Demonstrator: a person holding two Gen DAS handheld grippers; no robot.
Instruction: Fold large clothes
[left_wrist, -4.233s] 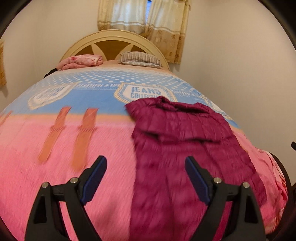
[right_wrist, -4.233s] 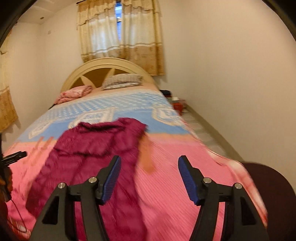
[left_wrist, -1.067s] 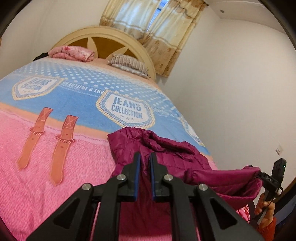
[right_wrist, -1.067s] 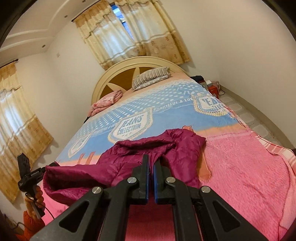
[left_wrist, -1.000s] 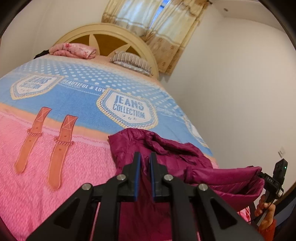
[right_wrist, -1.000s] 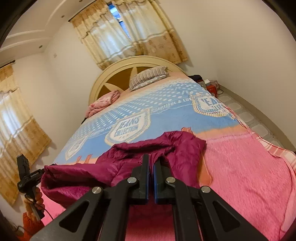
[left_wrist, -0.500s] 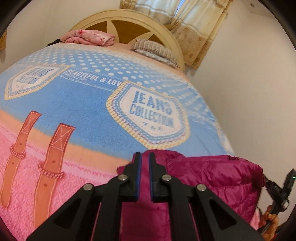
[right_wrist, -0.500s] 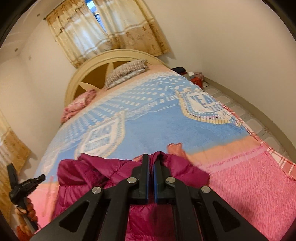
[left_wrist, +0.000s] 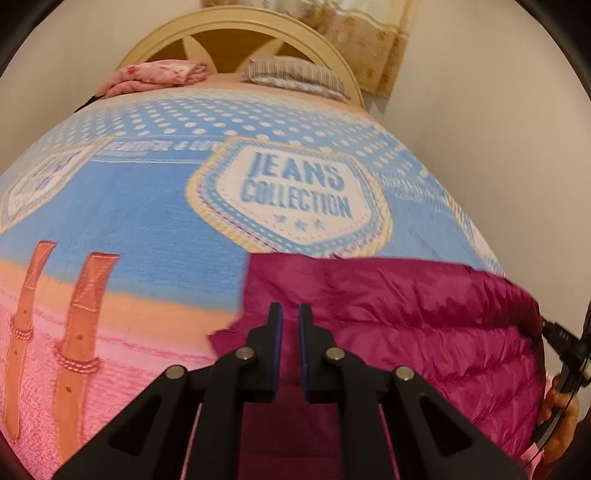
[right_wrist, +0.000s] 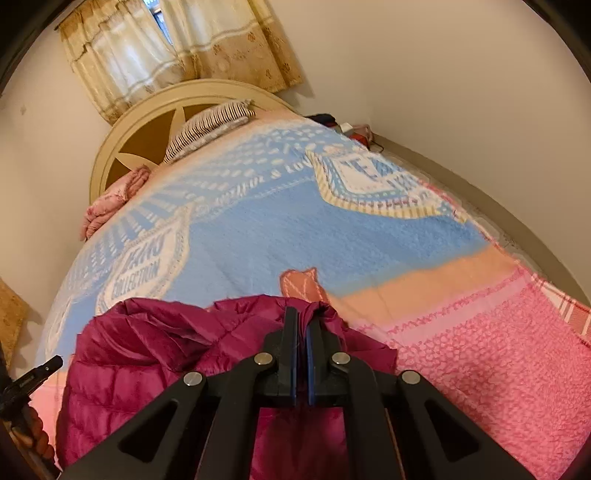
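Left gripper (left_wrist: 290, 317) jaws clenched on maroon jacket (left_wrist: 406, 317) edge; right gripper (right_wrist: 301, 325) jaws grasping bunched jacket fabric; jacket at 6 o'clock on bed (left_wrist: 147, 206), folded over.

A bed (left_wrist: 303, 33) with a cream arched headboard carries a blanket (left_wrist: 147, 206), blue with "JEANS COLLECTION" badges on its far part and pink on its near part. At the far end, by the headboard, a folded pink cloth (left_wrist: 155, 75) lies on the left and a striped pillow (left_wrist: 295, 75) to its right. A magenta quilted jacket (left_wrist: 424, 317) lies on the near right part of the blanket, across the line where blue meets pink.
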